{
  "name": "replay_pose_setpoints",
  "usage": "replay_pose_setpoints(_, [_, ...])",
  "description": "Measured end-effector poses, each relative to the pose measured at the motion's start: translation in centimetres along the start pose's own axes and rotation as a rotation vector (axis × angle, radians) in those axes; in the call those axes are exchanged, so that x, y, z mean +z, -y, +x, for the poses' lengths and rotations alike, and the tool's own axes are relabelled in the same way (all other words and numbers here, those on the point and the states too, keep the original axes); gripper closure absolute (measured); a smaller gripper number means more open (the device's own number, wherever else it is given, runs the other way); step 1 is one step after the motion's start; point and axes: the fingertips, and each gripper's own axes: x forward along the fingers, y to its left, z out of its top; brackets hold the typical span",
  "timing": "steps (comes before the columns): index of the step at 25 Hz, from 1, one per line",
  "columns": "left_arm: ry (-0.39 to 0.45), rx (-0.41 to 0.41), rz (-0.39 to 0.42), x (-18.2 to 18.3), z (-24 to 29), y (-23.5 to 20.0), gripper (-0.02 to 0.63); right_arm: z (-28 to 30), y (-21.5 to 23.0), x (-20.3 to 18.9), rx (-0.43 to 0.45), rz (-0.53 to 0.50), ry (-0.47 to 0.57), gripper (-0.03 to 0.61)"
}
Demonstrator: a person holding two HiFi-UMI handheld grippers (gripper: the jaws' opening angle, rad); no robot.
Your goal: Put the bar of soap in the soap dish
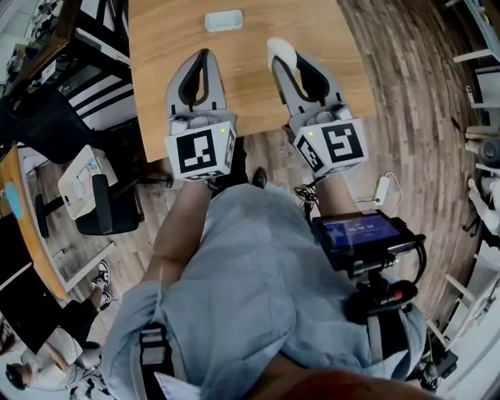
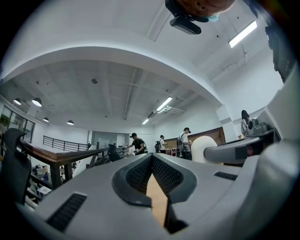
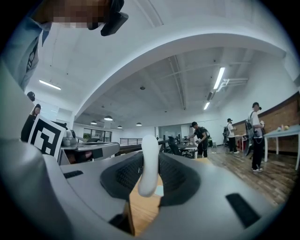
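A pale, rounded soap dish [image 1: 224, 20] lies at the far middle of the wooden table [image 1: 156, 47]. My right gripper [image 1: 283, 56] is shut on the white bar of soap [image 1: 280, 48], which stands on edge between its tips, nearer than the dish and to its right. In the right gripper view the soap [image 3: 149, 164] rises between the jaws of the right gripper [image 3: 150, 161], and the dish [image 3: 159, 190] shows as a small pale patch beyond. My left gripper [image 1: 205, 56] rests over the table beside it, shut and empty. The left gripper [image 2: 151, 159] sees the soap [image 2: 205, 147] to its right.
The table's near edge [image 1: 258, 133] runs just under both grippers. A black office chair [image 1: 101, 205] and another desk [image 1: 31, 234] stand to the left. A device with a screen [image 1: 359, 232] hangs at the person's waist. Several people stand far off [image 3: 255, 136].
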Motion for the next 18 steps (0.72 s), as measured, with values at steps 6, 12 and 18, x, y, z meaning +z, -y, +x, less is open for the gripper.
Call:
replay_pose_setpoints(6, [0.038,0.046,0.022,1.2,-1.3,-1.0,0.604,0.4,-1.3,0.8,0.053,-0.023,0.029,0.469])
replay_pose_setpoints(12, [0.072,0.042,-0.003,1.3,-1.5,-0.1,0.604,0.0,-1.2,0.3,0.065,-0.070,0.020,0.469])
replay_pose_setpoints(18, [0.135,0.010,0.014,2.6,-0.8,1.2,0.604,0.0,-0.1,0.9,0.053,-0.119,0.048,0.469])
